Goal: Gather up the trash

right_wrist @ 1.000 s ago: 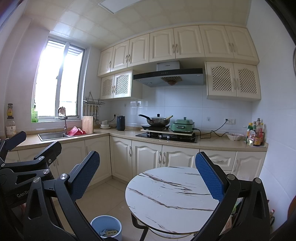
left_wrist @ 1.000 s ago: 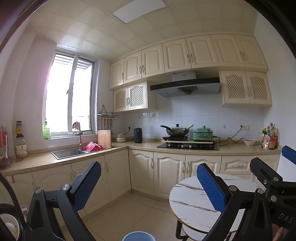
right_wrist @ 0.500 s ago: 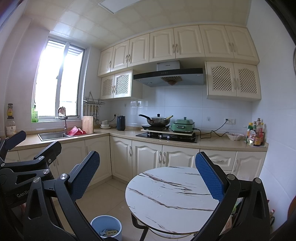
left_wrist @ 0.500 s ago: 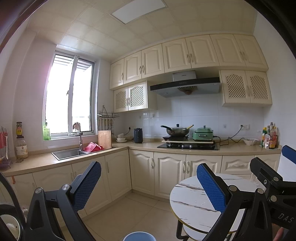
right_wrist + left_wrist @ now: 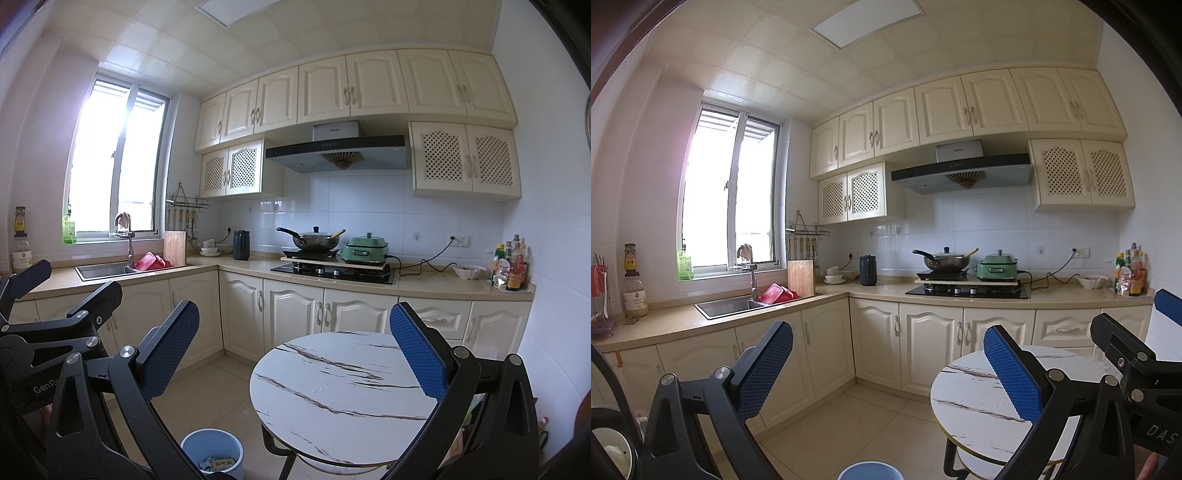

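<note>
both grippers hang wide open and empty, the left gripper (image 5: 888,363) and right gripper (image 5: 295,349) side by side above the round marble table (image 5: 332,387). the blue bin (image 5: 212,452), near left on the floor, already holds scraps. no loose trash shows; scan the tabletop slowly before reaching.
</note>
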`<state>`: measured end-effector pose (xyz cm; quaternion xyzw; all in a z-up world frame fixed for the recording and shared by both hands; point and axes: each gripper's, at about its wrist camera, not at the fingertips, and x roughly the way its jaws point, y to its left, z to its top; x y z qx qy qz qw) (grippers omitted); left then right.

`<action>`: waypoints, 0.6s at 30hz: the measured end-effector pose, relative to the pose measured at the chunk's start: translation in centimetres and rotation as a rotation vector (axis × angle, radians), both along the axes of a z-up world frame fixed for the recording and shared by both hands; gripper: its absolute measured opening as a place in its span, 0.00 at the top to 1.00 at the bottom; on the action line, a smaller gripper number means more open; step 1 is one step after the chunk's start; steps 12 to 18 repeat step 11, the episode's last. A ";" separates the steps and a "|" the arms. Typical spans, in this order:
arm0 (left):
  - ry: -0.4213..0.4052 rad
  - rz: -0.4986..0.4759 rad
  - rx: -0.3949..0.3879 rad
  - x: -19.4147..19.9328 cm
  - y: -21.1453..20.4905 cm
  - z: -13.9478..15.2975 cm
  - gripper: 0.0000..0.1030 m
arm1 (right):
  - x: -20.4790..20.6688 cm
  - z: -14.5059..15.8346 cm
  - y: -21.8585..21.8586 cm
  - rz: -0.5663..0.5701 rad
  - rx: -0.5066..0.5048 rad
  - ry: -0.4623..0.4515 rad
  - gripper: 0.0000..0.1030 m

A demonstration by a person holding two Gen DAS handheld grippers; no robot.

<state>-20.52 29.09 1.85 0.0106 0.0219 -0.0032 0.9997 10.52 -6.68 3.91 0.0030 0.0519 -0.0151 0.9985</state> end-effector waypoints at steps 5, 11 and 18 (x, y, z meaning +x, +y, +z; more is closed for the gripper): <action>0.001 -0.001 0.000 0.1 0.2 0.0 0.01 | 0.0 0.0 0.0 0.000 0.000 0.000 0.00; 0.000 -0.004 0.000 0.3 0.4 0.0 0.01 | 0.0 0.0 0.0 0.000 0.000 0.000 0.00; 0.000 -0.004 0.000 0.3 0.4 0.0 0.01 | 0.0 0.0 0.0 0.000 0.000 0.000 0.00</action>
